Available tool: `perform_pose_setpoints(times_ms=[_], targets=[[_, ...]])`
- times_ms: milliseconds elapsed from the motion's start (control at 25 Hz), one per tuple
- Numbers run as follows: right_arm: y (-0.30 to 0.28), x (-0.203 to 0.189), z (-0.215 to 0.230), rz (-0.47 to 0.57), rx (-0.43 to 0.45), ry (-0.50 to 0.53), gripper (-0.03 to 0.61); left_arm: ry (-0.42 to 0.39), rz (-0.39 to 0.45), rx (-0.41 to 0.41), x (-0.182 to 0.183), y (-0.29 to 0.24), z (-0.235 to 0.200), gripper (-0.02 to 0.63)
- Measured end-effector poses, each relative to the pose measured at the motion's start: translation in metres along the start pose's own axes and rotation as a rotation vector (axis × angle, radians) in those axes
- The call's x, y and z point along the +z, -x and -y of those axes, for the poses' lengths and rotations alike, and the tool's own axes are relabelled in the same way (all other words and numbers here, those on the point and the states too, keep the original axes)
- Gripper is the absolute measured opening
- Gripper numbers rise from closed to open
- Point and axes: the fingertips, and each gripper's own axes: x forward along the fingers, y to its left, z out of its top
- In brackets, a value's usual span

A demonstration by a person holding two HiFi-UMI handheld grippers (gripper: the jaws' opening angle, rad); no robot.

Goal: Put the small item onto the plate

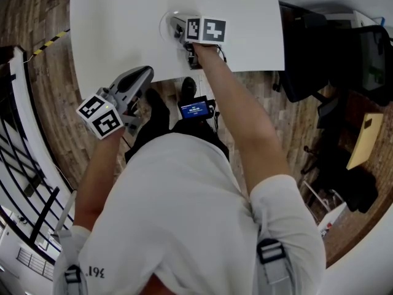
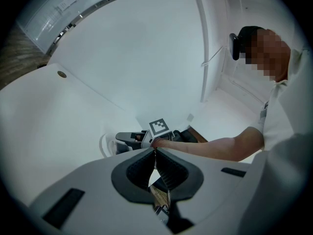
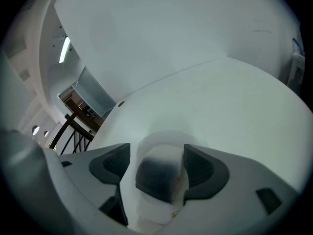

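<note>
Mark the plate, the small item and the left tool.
plate (image 1: 163,26), head view, its left rim.
small item (image 3: 156,177), right gripper view, its dark middle.
left tool (image 2: 155,153), left gripper view, where the closed tips meet.

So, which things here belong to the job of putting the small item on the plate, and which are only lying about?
In the job: small item, plate, right hand-held gripper with jaws apart around the item, white table.

Just lying about: black chair, yellow panel, railing, left hand-held gripper, shut and empty.
</note>
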Motion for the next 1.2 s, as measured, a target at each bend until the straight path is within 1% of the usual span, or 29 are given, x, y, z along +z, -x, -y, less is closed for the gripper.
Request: perform_pose_setpoints(times_ms=[200, 480, 680, 840, 1000, 1080, 1200], targets=[[0.003, 0.002, -0.001, 0.011, 0.011, -0.009, 0.325, -0.003, 0.001, -0.006, 0.000, -0.001, 0.003, 0.006], [0.007, 0.002, -0.004, 0.020, 0.055, -0.043, 0.325, -0.011, 0.001, -0.005, 0.002, 0.001, 0.004, 0.006], [0.010, -0.001, -0.003, 0.025, 0.070, -0.058, 0.325, -0.018, -0.011, -0.007, -0.002, 0.001, 0.007, 0.006], [0.013, -0.003, -0.002, 0.029, 0.069, -0.065, 0.325, -0.023, -0.019, -0.007, -0.003, 0.001, 0.007, 0.006], [0.021, -0.001, 0.000, 0.045, 0.046, -0.043, 0.325, -0.029, -0.021, -0.009, -0.004, 0.002, 0.009, 0.006], [0.027, 0.003, 0.001, 0.059, 0.034, -0.030, 0.325, -0.032, -0.019, -0.011, -0.002, 0.003, 0.009, 0.006], [0.039, 0.012, 0.004, 0.087, 0.034, -0.042, 0.325, -0.035, -0.014, -0.012, 0.003, 0.001, 0.008, 0.005]])
